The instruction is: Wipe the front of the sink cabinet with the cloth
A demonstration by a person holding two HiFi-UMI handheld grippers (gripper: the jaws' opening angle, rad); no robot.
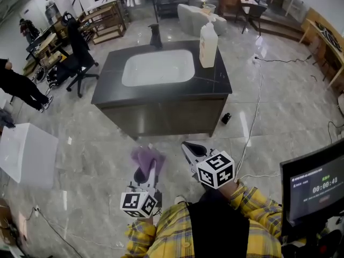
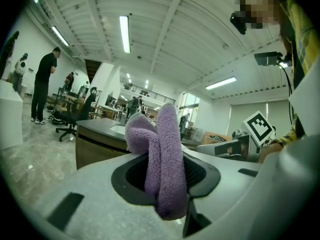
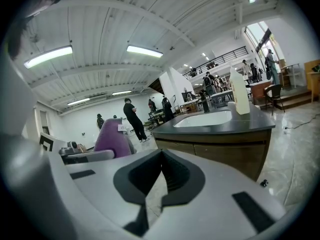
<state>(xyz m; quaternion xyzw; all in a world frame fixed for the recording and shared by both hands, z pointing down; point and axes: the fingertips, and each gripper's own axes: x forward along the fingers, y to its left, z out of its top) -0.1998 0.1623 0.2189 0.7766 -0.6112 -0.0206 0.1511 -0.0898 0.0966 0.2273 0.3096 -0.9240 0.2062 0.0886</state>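
Sink cabinet [image 1: 166, 114]: stands at frame centre in the head view, brown front panel facing the person, well apart from both grippers; nothing touches it yet. The dark counter [image 1: 217, 82] on top carries 1 white basin [image 1: 158, 67] and 1 pale bottle [image 1: 208, 44] at its upper-right corner, both clear of the face to be wiped.

Cloth [image 2: 165, 159]: purple, folded and bunched upward; sits lower centre of the head view, below the cabinet front.

Left gripper [image 1: 145, 175]: fingers pinching the cloth, with a loose wad standing past the tips. Judged deliberate, so soft pile meets the panel rather than plastic.

Right gripper [image 1: 192, 147]: fingers pressed together on nothing, held beside the left, apparently idle.

1 small black item [image 1: 226, 118] lies on the floor by the cabinet's right corner; unidentified.

Judgement: approach stage, wiping not begun. Next move needs the left gripper carried up-frame to the panel.
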